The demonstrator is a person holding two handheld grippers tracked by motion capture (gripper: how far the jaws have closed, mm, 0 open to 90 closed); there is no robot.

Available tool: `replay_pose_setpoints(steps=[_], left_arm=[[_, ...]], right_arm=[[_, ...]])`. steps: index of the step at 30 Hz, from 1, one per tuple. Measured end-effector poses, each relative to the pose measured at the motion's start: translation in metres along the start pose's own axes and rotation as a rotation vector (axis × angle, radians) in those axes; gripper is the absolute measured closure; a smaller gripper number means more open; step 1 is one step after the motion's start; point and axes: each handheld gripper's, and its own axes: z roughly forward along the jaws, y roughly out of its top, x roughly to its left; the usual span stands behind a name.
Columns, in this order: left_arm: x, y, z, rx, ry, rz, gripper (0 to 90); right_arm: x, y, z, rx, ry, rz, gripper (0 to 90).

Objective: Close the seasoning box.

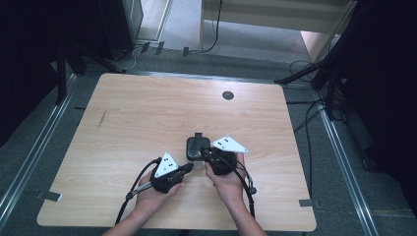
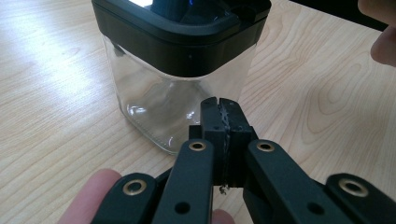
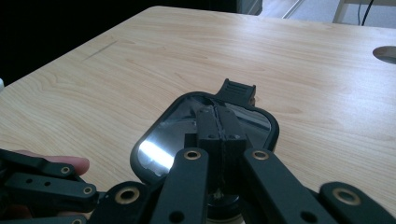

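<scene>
One jar (image 1: pixel 195 149), two grippers (image 1: pixel 189 167) (image 1: pixel 205 153), one table (image 1: pixel 147 118)

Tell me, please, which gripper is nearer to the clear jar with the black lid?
Right. The right gripper hovers, shut, directly over the jar's lid; the left gripper, also shut, points at its side from beside it.

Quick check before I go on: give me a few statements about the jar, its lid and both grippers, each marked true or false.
1. The jar has clear walls and a black lid. True.
2. The left gripper has its jaws wide open. False: they are shut, with nothing between them.
3. The right gripper is above the lid. True.
4. The jar lies on its side. False: it stands upright on the table.
5. The lid is off the jar. False: it sits on top.
</scene>
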Motion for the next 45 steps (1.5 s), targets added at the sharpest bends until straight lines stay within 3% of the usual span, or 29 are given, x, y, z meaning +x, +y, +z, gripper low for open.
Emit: replay_pose_setpoints(steps=[5,7,8,9,10,11,13,14,15,16,18,20,24,25,34,39,43,45], left_arm=[[0.001,-0.001,-0.003,-0.012,-0.012,-0.011,90.0],[0.002,-0.001,-0.006,-0.030,-0.024,-0.019,90.0],[0.003,-0.002,-0.008,-0.036,-0.034,-0.023,90.0],[0.004,-0.003,-0.011,-0.041,-0.043,-0.027,90.0],[0.008,-0.004,-0.015,-0.052,-0.086,-0.039,86.0],[0.008,-0.004,-0.015,-0.052,-0.086,-0.039,78.1],[0.014,-0.006,-0.019,-0.071,-0.104,-0.042,58.2],[0.014,-0.006,-0.019,-0.071,-0.104,-0.042,51.3],[0.015,-0.006,-0.020,-0.067,-0.092,-0.048,51.3],[0.017,-0.007,-0.022,-0.066,-0.086,-0.050,45.5],[0.019,-0.008,-0.030,-0.068,-0.073,-0.047,39.6],[0.022,-0.009,-0.037,-0.061,-0.062,-0.044,27.3],[0.035,-0.014,-0.056,-0.046,-0.004,-0.057,20.4],[0.039,-0.015,-0.059,-0.047,0.005,-0.064,19.0],[0.085,-0.038,-0.101,-0.056,0.123,-0.144,19.1],[0.099,-0.047,-0.121,-0.061,0.190,-0.145,20.1],[0.107,-0.055,-0.137,-0.072,0.218,-0.166,20.1],[0.112,-0.060,-0.149,-0.070,0.259,-0.156,20.2]], right_arm=[[-0.003,0.001,-0.004,-0.015,-0.010,-0.003,90.0],[-0.006,0.002,-0.009,-0.042,-0.010,-0.009,77.7],[-0.006,0.002,-0.009,-0.042,-0.010,-0.009,77.7],[-0.008,0.003,-0.011,-0.063,-0.008,-0.017,63.8],[-0.012,0.004,-0.016,-0.096,0.012,-0.004,42.8],[-0.015,0.005,-0.019,-0.096,0.020,0.011,34.0],[-0.022,0.005,-0.025,-0.096,0.021,0.039,20.5],[-0.022,0.005,-0.025,-0.096,0.021,0.039,20.5],[-0.026,0.004,-0.028,-0.099,0.012,0.054,16.2],[-0.030,0.003,-0.032,-0.103,0.001,0.062,13.7],[-0.040,-0.002,-0.039,-0.109,-0.016,0.074,12.7],[-0.055,-0.010,-0.052,-0.124,-0.048,0.082,12.7],[-0.070,-0.019,-0.064,-0.131,-0.068,0.098,12.9],[-0.079,-0.026,-0.071,-0.121,-0.094,0.104,13.3],[-0.109,-0.053,-0.094,-0.082,-0.178,0.128,13.6],[-0.124,-0.069,-0.108,-0.060,-0.221,0.136,13.8],[-0.131,-0.078,-0.115,-0.048,-0.245,0.142,13.8],[-0.138,-0.086,-0.123,-0.040,-0.267,0.142,13.8]])
